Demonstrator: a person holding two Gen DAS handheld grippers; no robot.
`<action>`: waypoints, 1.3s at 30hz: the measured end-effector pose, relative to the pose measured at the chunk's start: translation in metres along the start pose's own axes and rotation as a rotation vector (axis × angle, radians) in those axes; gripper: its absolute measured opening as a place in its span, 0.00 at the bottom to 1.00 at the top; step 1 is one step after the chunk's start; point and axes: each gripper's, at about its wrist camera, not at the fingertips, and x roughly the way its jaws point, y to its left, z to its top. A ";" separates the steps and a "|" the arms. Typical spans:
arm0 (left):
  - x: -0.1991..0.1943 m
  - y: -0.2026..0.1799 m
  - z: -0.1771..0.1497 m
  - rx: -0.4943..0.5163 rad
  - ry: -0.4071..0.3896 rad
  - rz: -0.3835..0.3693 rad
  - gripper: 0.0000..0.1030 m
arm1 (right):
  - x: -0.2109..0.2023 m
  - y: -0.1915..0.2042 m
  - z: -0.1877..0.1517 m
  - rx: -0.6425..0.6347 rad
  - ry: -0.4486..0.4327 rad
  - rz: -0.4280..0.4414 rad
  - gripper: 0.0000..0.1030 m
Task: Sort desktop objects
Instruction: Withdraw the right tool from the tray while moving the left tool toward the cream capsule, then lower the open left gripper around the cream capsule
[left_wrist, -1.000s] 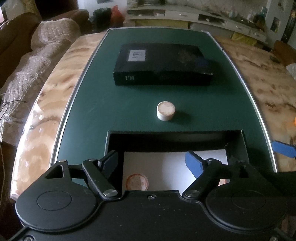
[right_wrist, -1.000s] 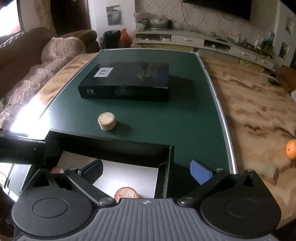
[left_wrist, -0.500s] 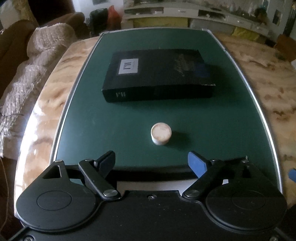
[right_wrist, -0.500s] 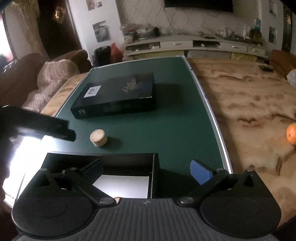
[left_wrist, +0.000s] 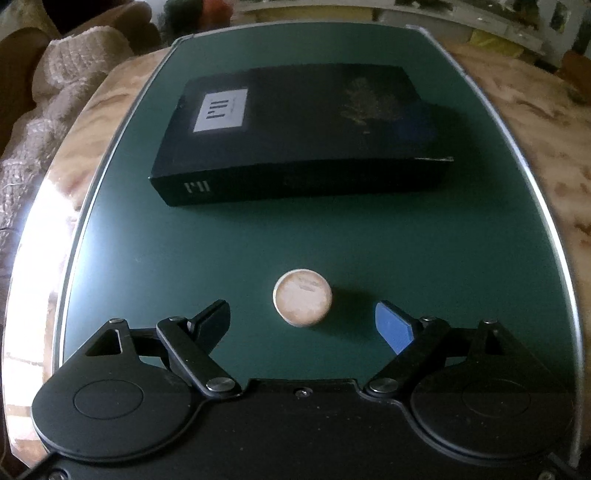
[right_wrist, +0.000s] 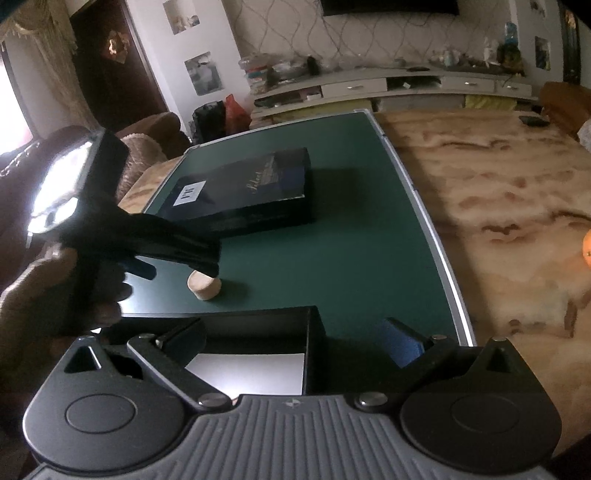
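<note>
A small round beige puck (left_wrist: 302, 297) lies on the green mat (left_wrist: 332, 240). My left gripper (left_wrist: 301, 325) is open, its fingers on either side of the puck and just short of it. In the right wrist view the puck (right_wrist: 204, 286) sits just under the left gripper (right_wrist: 177, 258). An open black box (right_wrist: 258, 343) with a white floor stands at the mat's near edge. My right gripper (right_wrist: 295, 343) is open and empty above the box's right wall.
A large closed black box (left_wrist: 295, 133) lies across the far half of the mat. The marble table (right_wrist: 517, 206) extends right, with an orange fruit (right_wrist: 586, 245) at its edge. A sofa with a blanket (left_wrist: 55, 92) is on the left.
My left gripper has moved forward past the open box and down to the puck, which now lies between its fingers. My right gripper has lifted and tilted back.
</note>
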 end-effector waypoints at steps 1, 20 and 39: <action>0.004 0.000 0.001 -0.002 0.006 0.008 0.84 | 0.000 0.000 0.000 0.001 0.001 0.001 1.00; 0.032 -0.002 0.002 0.008 0.028 0.017 0.81 | 0.004 -0.003 -0.001 0.012 0.013 0.017 1.00; 0.029 0.003 0.001 -0.002 0.049 0.012 0.54 | 0.007 -0.002 -0.002 0.013 0.020 0.025 1.00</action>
